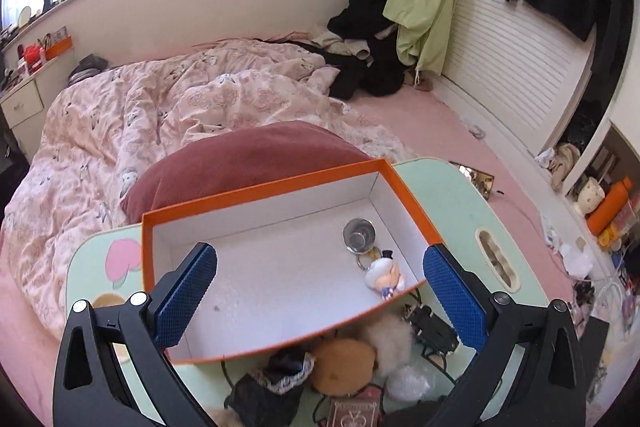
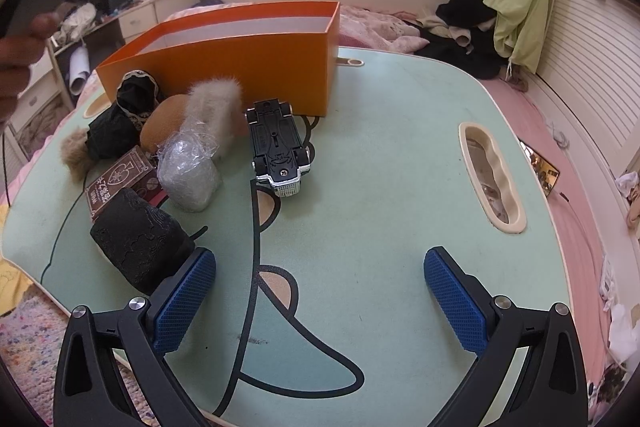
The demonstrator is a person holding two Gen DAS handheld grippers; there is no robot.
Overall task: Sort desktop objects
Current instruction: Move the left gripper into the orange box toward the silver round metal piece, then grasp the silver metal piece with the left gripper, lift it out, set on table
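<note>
Left gripper (image 1: pixel 320 291) raised over the orange box (image 1: pixel 408 195); fingers (image 1: pixel 188 299) spread wide, nothing between them. Box open at top, white inside, filling centre of left wrist view. Inside, toward right wall: small metal cup (image 1: pixel 359 235) lying on its side, and just below it a figurine keychain (image 1: pixel 383 273), ring touching or nearly touching the cup. Rest of box floor bare.

Right gripper (image 2: pixel 320 299) low over the pale green bench (image 2: pixel 380 155), lower centre of right wrist view; fingers (image 2: pixel 186 301) likewise wide apart, holding nothing.

Remaining items clustered at left of right wrist view, in front of box's near wall:
- toy car (image 2: pixel 278 147), upside down, chassis showing, just beside box corner;
- white fur pompom (image 2: pixel 216 107) and brown round plush (image 2: pixel 164 125), touching each other, against box wall;
- black lace-trimmed pouch (image 2: pixel 124 119) at far left of cluster, tan fur tuft (image 2: pixel 76 155) beside it;
- clear crinkled plastic bundle (image 2: pixel 188 171) in middle of cluster;
- card box (image 2: pixel 120 179), dark red, partly under a black textured bundle (image 2: pixel 140 243);
- black bundle touching or just beside the left finger; cannot tell which.

Oval handle slot (image 2: pixel 492 175) cut through bench at right. Bench set on a bed (image 1: pixel 160 99) with pink quilt.
</note>
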